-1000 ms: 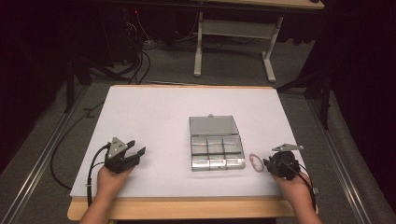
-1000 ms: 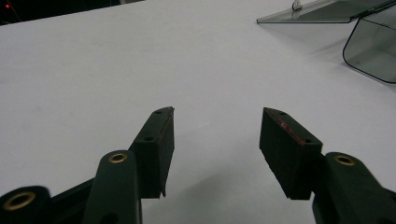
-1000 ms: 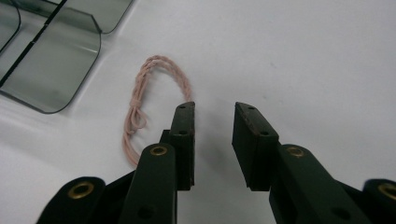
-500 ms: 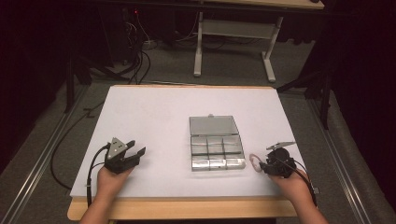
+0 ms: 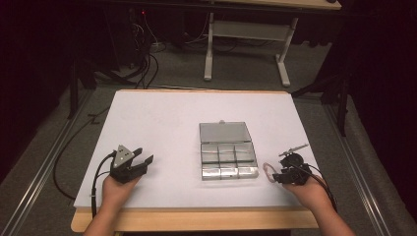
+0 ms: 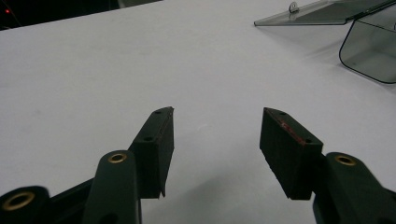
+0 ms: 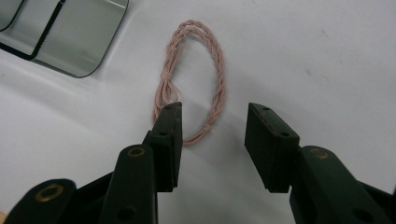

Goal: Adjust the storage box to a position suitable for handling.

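1. While the room around it lies dark, the white table (image 5: 162,123) is brightly lit; it has a wooden edge on the person's side, with grey carpet, black cables and the legs of another table beyond it.
2. A clear compartment box (image 5: 227,160) sits near the middle of the table, its lid (image 5: 224,132) folded back flat on the far side.
3. The left hand (image 5: 117,189) rests near the table's near-left corner and holds the left gripper (image 5: 142,161) low over the surface, pointing toward the box. Its jaws stand wide apart with only bare table between them, as the left gripper view shows.
4. The right hand (image 5: 307,189) rests near the near-right edge, and the right gripper (image 5: 273,176) points left toward the box.
5. The pink braided cord loop (image 7: 194,79) lies flat on the table just to the right of the box's near corner, between the box and the right gripper.
6. The right gripper's jaws have just been opening and are now apart. In the right gripper view the near end of the loop lies between them, running behind the left-hand jaw's tip; the pads do not press on it.
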A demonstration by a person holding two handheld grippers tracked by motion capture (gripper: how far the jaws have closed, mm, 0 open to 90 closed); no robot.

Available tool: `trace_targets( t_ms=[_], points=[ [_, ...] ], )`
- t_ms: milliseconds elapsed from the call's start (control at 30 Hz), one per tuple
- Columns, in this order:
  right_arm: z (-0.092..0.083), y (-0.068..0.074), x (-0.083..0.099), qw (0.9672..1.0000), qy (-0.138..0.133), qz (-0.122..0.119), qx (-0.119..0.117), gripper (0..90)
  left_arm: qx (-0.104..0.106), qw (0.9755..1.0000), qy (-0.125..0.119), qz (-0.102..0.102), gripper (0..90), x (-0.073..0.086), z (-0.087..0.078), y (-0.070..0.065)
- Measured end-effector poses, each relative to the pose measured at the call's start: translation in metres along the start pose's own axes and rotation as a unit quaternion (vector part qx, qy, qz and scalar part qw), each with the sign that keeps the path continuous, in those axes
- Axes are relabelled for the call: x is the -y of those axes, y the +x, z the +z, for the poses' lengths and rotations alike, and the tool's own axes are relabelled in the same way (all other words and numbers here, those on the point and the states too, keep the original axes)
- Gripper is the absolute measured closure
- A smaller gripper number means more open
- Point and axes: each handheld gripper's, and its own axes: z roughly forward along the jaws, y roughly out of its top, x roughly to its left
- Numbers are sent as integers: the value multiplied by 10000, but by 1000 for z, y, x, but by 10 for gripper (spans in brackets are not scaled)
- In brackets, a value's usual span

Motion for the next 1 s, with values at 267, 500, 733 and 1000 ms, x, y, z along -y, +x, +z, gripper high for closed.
trace_targets(
  t_ms=[267, 500, 733, 1000],
  points=[
    [-4, 1, -8, 9995, 304, -71, -97, 553, 8, 10000, 11, -2, 453, 0, 0, 0],
    [-1, 2, -18, 9979, 589, -152, -242, 488, 23, 10000, 34, -16, 453, 0, 1, 0],
    [6, 5, -29, 9963, 771, -214, -324, 424, 24, 10000, 30, 1, 452, 0, 1, 0],
    [16, 6, -38, 9959, 847, -222, -241, 406, 28, 10000, 59, 13, 451, 0, 1, 0]
  ],
)
